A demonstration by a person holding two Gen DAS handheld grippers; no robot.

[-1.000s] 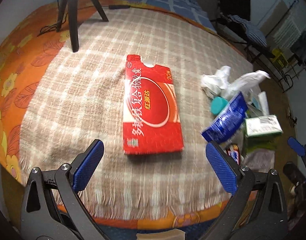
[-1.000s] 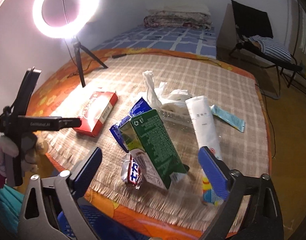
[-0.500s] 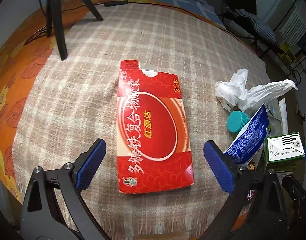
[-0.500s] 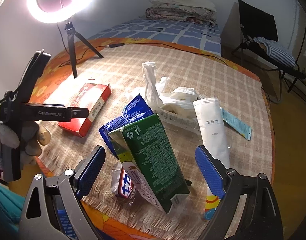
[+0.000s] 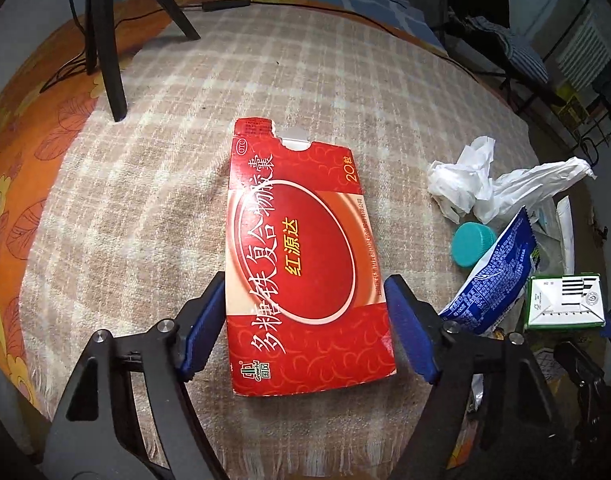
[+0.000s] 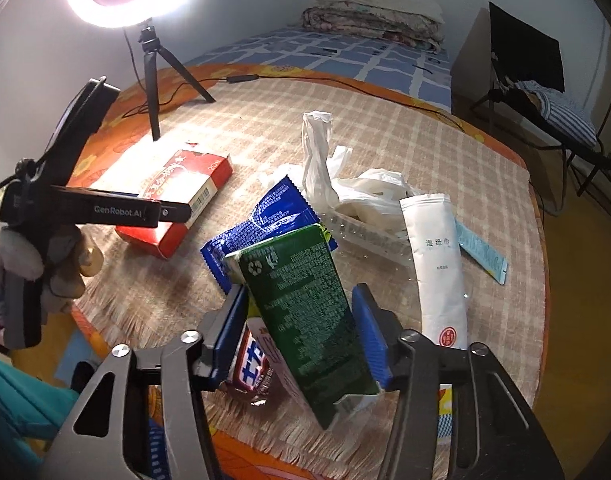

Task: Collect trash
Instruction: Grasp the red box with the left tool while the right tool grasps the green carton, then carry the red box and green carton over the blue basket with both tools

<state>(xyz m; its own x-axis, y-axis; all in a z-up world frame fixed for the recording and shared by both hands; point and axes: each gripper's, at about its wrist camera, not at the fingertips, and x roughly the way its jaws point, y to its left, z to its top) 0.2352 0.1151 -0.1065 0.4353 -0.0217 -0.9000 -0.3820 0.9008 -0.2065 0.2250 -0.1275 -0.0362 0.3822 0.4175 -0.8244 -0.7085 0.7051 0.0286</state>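
Observation:
A flat red medicine box (image 5: 301,256) lies on the checked cloth; it also shows in the right wrist view (image 6: 177,196). My left gripper (image 5: 305,324) has closed in on its near end, with both blue pads touching the box's long sides. A green carton (image 6: 305,308) leans on the cloth, also showing in the left wrist view (image 5: 563,300). My right gripper (image 6: 301,336) has closed onto the carton's sides. A blue wrapper (image 6: 265,224), a white plastic bag (image 6: 345,184) and a white wet-wipe pack (image 6: 435,260) lie around it.
A ring light on a tripod (image 6: 153,80) stands at the far left of the round table (image 6: 537,208). A teal cap (image 5: 473,244) lies by the bag. A red-and-white snack wrapper (image 6: 253,368) sits under the carton. A chair (image 6: 545,92) stands at right.
Both grippers moved forward and their jaws narrowed from wide open: the left onto the red box, the right onto the green carton.

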